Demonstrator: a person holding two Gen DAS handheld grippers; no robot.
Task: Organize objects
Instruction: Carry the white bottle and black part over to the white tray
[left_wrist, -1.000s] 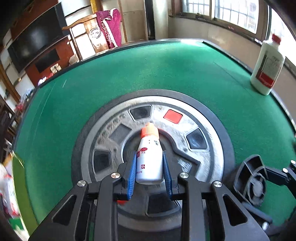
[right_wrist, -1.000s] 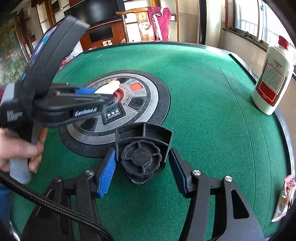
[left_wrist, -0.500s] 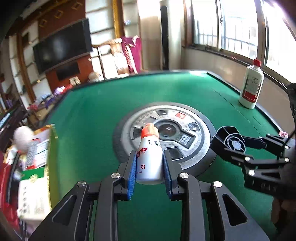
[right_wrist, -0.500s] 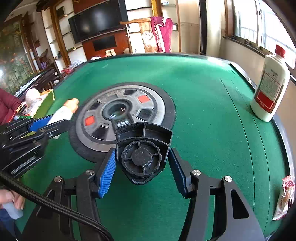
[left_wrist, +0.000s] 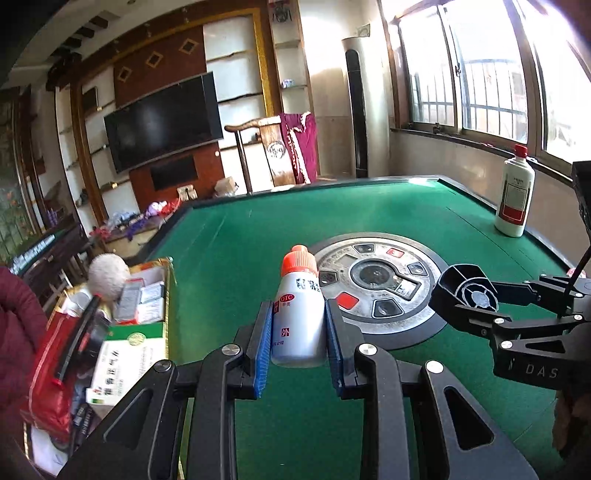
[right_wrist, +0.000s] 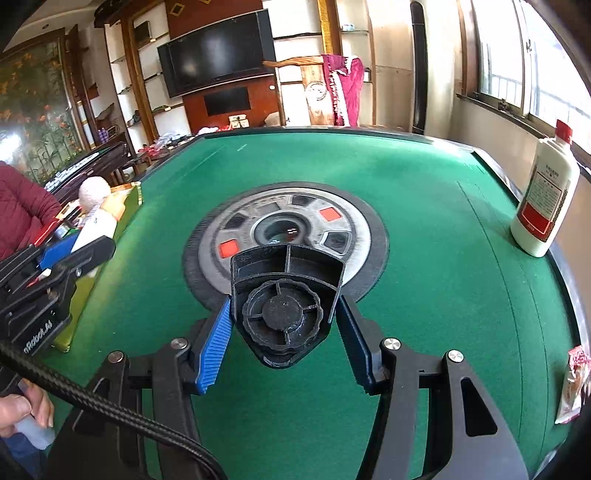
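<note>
1. Across the room's middle spreads a green felt surface (left_wrist: 369, 221) with a round grey metal hub (left_wrist: 376, 280) at its centre.
2. At the surface's left edge sits a gold-rimmed open box of packets (left_wrist: 122, 332), to the left of both tongs and nearer the left hand's pair.
3. Left tongs (left_wrist: 298, 332) are clamped on a small upright white plastic bottle with an orange cap (left_wrist: 298, 317), its long axis vertical, held above the felt.
4. Right tongs (right_wrist: 284, 325) grip a black ribbed plastic knob fitting (right_wrist: 284, 314), farther from the box.
</note>
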